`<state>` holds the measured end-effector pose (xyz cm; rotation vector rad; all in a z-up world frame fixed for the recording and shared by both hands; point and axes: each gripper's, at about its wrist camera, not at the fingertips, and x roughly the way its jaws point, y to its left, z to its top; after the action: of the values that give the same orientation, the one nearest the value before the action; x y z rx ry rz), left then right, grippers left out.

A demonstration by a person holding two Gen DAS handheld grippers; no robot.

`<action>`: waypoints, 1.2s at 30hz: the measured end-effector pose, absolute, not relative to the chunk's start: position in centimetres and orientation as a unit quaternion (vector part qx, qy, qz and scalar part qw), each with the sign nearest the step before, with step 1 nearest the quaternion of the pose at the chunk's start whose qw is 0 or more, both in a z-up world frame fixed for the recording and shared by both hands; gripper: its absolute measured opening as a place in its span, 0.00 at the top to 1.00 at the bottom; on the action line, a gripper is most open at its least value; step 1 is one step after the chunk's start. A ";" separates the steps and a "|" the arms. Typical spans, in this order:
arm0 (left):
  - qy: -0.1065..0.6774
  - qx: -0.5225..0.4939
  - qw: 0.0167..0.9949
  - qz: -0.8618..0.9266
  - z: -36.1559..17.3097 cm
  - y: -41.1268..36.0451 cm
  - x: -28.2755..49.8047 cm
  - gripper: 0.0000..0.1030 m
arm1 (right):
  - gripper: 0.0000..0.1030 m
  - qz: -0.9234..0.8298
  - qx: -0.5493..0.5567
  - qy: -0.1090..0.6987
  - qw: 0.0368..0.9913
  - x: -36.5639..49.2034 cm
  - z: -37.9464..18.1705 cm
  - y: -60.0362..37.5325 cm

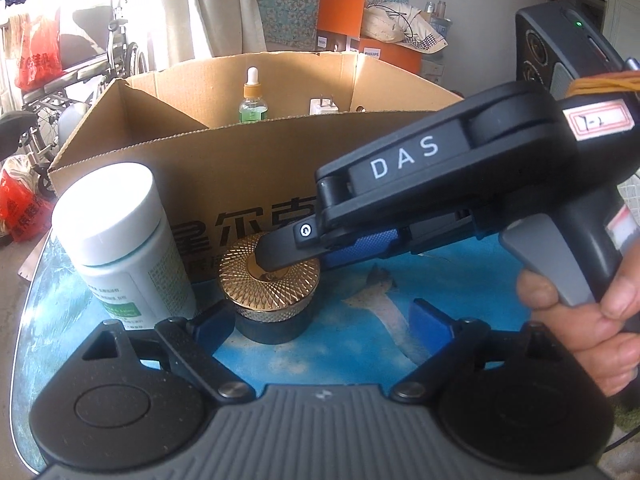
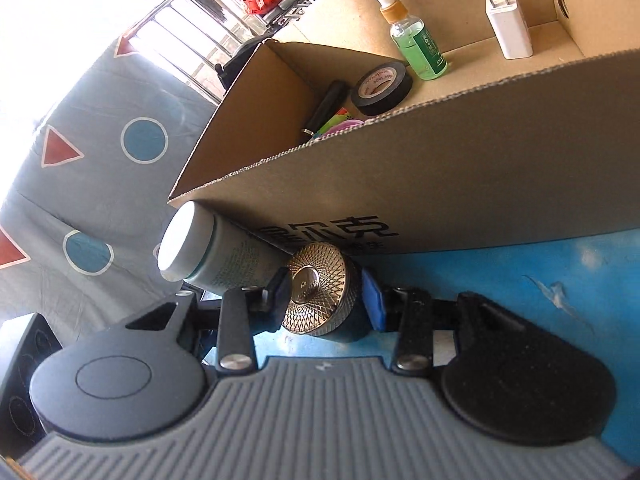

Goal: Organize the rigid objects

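A small jar with a gold patterned lid (image 1: 270, 276) stands on the blue table against the front wall of the cardboard box (image 1: 240, 168). My right gripper (image 2: 326, 296) reaches in from the right and is shut on the gold-lidded jar (image 2: 316, 292), one finger on each side. In the left wrist view my left gripper (image 1: 322, 320) stands wide open just in front of the jar and holds nothing. A white-capped bottle (image 1: 120, 240) stands upright to the left of the jar, touching the box (image 2: 440, 180).
Inside the box are a green dropper bottle (image 2: 412, 40), a white charger plug (image 2: 508, 28), a black tape roll (image 2: 382, 88) and a dark pen-like thing (image 2: 326, 108). A wheelchair (image 1: 80, 60) and red bags (image 1: 38, 52) stand beyond the table's left edge.
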<state>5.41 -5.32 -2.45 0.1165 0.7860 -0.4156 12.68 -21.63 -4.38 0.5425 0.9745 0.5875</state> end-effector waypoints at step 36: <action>0.365 0.119 0.893 -0.235 -1.7 -9.7 5.0 0.11 | 0.60 0.250 0.301 0.428 0.815 10.7 -5.5 -28.6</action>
<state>5.00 -9.72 -1.66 0.2465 0.7564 -0.4881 10.73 -28.64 -5.54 0.6425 0.9123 0.5323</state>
